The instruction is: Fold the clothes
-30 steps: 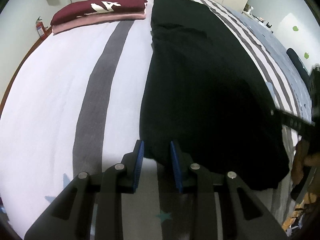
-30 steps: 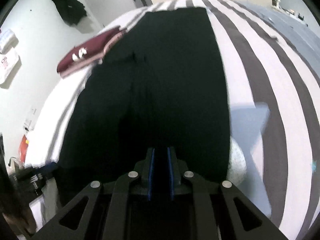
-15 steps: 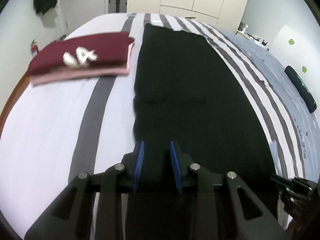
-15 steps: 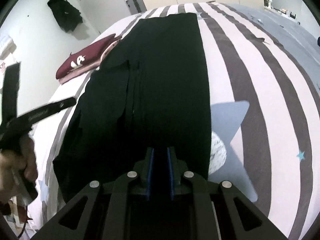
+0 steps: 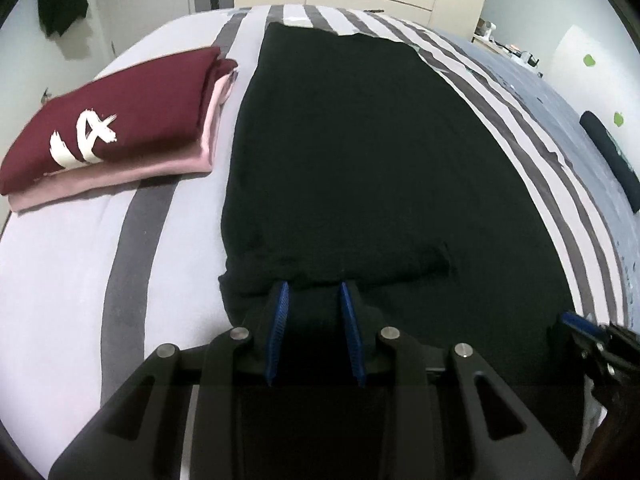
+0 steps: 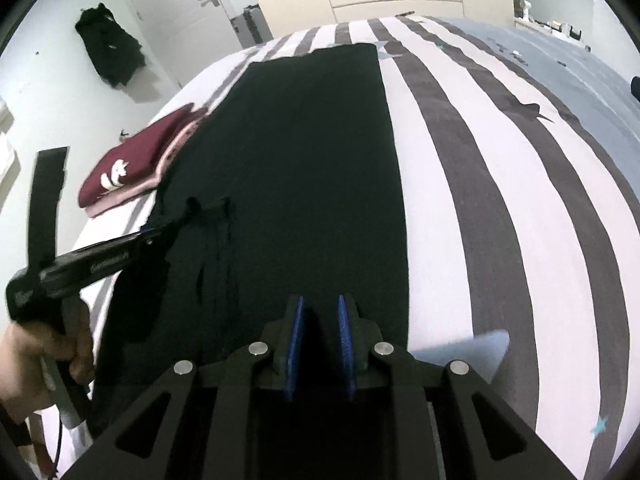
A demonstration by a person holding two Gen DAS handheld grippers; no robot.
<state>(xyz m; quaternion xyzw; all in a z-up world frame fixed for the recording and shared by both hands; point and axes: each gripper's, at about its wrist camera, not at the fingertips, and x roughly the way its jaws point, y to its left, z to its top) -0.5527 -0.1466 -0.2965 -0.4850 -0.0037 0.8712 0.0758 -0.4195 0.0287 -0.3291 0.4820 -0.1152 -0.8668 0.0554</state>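
At the near edge of the bed (image 5: 60,280), both grippers grip the near hem of the black garment (image 5: 360,152). The left gripper (image 5: 314,300) has cloth bunched between its fingers near the hem's left corner; the right gripper (image 6: 320,312) is clamped on the hem's right side. The hand (image 6: 36,352) holds the left tool level and low. The garment lies as a long flat strip running toward the far edge; it looks soft, light and limp, so corners are the best holds. Farther left sit a folded maroon shirt (image 5: 108,120) on a pink one (image 5: 120,176).
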